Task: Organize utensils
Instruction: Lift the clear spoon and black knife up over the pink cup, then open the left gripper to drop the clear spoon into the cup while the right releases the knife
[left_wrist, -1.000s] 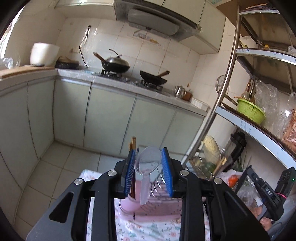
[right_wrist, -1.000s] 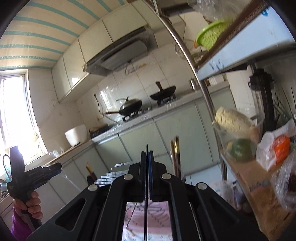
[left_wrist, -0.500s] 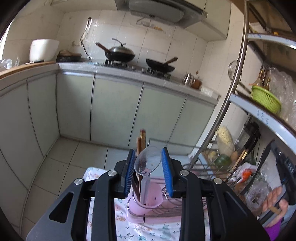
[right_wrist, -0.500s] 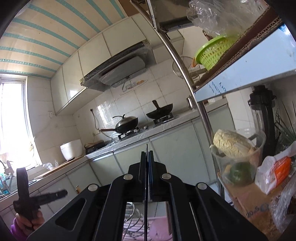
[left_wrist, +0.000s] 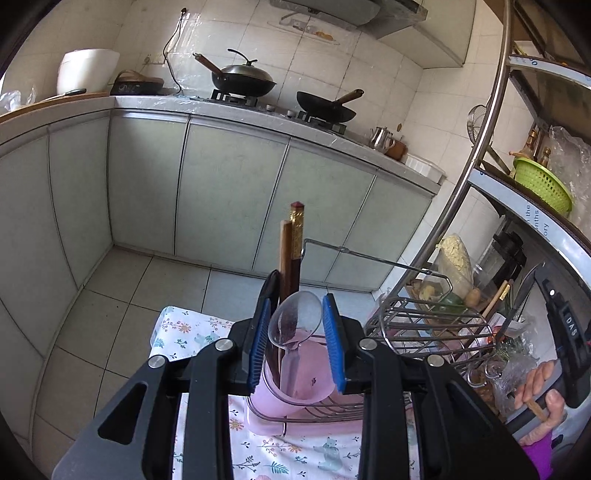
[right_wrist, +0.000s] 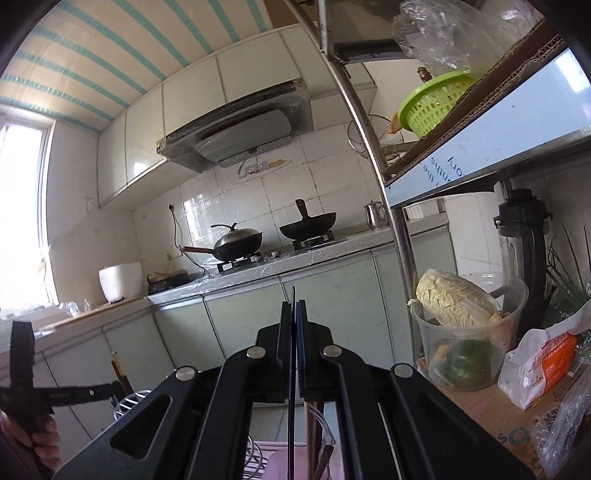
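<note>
A clear plastic spoon (left_wrist: 298, 318) stands bowl-up between the blue pads of my left gripper (left_wrist: 297, 308), which is shut on it. The spoon's handle reaches down into the pink cup (left_wrist: 314, 387) at the near end of the wire dish rack (left_wrist: 424, 317). Brown chopsticks (left_wrist: 293, 243) stand upright in that same cup, just behind the left pad. In the right wrist view my right gripper (right_wrist: 294, 308) is shut on a thin dark blade (right_wrist: 293, 413) seen edge-on. The left gripper (right_wrist: 107, 388) shows at the far left, held by a hand.
The rack sits on a floral cloth (left_wrist: 184, 343). To the right, a steel shelf post (left_wrist: 469, 177) and shelves hold a green basket (left_wrist: 541, 182), a tub of vegetables (right_wrist: 465, 332) and bags. A hand (left_wrist: 543, 391) shows at the right. Cabinets and a stove stand behind.
My left gripper has sunk toward the rack, bringing the spoon's handle down into the pink cup. The right wrist view has swung sideways and rolled; its grip is unchanged.
</note>
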